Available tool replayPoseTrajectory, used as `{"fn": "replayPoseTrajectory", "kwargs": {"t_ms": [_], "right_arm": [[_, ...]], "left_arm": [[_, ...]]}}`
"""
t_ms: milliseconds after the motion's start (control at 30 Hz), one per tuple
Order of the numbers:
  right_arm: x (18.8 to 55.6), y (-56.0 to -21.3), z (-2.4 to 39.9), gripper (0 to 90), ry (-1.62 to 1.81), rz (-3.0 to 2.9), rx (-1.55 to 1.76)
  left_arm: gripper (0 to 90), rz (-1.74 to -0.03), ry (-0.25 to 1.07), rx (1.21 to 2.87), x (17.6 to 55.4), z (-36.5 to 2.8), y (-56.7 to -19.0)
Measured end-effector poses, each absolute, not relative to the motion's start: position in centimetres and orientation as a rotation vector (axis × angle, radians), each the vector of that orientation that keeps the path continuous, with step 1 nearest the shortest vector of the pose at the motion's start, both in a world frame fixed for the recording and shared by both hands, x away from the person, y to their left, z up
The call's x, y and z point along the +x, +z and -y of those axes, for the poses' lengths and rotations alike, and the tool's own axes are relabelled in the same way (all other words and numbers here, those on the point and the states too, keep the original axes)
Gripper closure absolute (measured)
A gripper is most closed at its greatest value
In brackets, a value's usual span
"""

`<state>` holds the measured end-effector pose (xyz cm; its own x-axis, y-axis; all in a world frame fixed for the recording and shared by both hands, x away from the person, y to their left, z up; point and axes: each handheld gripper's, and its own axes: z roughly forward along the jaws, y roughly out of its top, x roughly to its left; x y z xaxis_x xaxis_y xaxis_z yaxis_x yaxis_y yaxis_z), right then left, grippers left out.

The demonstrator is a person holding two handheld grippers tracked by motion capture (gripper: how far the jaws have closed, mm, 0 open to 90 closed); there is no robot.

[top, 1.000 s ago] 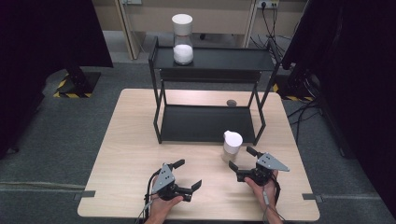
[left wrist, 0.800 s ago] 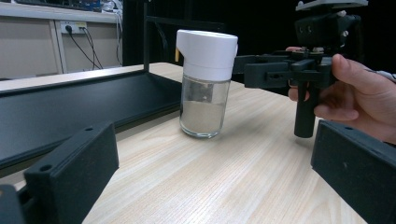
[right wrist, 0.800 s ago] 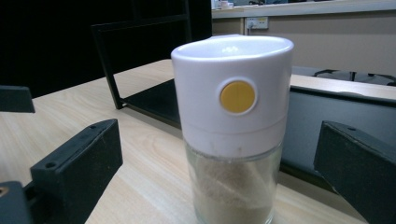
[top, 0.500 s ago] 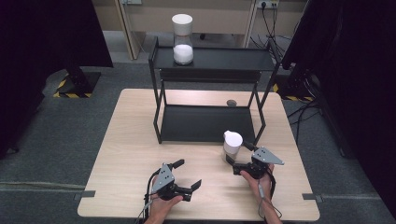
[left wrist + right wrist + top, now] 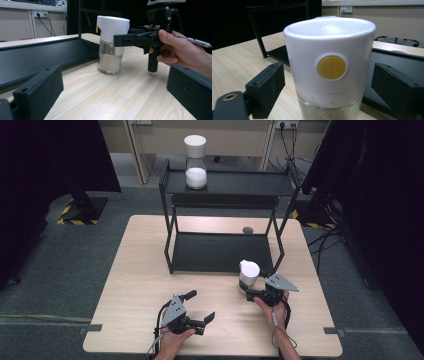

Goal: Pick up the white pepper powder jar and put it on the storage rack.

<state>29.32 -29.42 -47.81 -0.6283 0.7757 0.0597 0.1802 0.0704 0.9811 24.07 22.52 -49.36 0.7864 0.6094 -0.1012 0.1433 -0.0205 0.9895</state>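
Note:
A glass jar (image 5: 248, 272) with a white lid and a yellow button (image 5: 331, 67), partly filled with pale powder (image 5: 109, 61), stands on the table in front of the black rack's lower shelf. My right gripper (image 5: 248, 287) has just been closing, with the jar's lid (image 5: 329, 50) between its jaws; a narrow gap shows at each pad, so it is open. In the left gripper view, one right jaw lies across the jar's neck. My left gripper (image 5: 201, 306) rests near the table's front edge, open and holding nothing, and points at the jar (image 5: 111, 50).
A black two-tier rack (image 5: 225, 182) stands at the back of the wooden table (image 5: 135, 285). A second white-lidded jar (image 5: 195, 157) sits on its top shelf. A small grey disc (image 5: 247, 230) lies behind the rack's lower shelf (image 5: 220, 252).
My right gripper has moved left up to the jar, and its jaws now flank the lid. The left gripper and the jar have stayed in place.

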Motion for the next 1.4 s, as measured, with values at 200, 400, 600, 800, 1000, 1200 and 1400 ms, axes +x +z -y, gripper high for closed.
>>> {"fn": "replayPoseTrajectory", "kwargs": {"t_ms": [200,400,600,800,1000,1200,1400], "right_arm": [[29.6,-47.6,29.0,18.3,1.564,-1.880,0.955],[29.9,-47.4,28.8,22.9,1.552,-1.893,0.960],[30.0,-47.3,28.5,30.4,1.527,-1.907,0.954],[29.7,-47.1,28.4,30.7,1.515,-1.905,0.932],[29.2,-46.7,28.7,30.7,1.535,-1.887,0.916],[28.9,-45.9,29.2,30.7,1.564,-1.879,0.902],[28.7,-45.3,29.4,30.7,1.565,-1.879,0.895]], "left_arm": [[0.2,-0.622,0.409,1.573,24.1,-22.5,-49.4],[0.2,-0.625,0.408,1.572,24.1,-22.5,-49.4],[0.2,-0.626,0.407,1.571,24.1,-22.6,-49.4],[0.2,-0.626,0.408,1.568,24.1,-22.6,-49.4],[0.3,-0.628,0.407,1.567,24.1,-22.6,-49.4],[0.3,-0.628,0.406,1.569,24.1,-22.6,-49.5],[0.3,-0.626,0.406,1.570,24.1,-22.6,-49.5]]}}
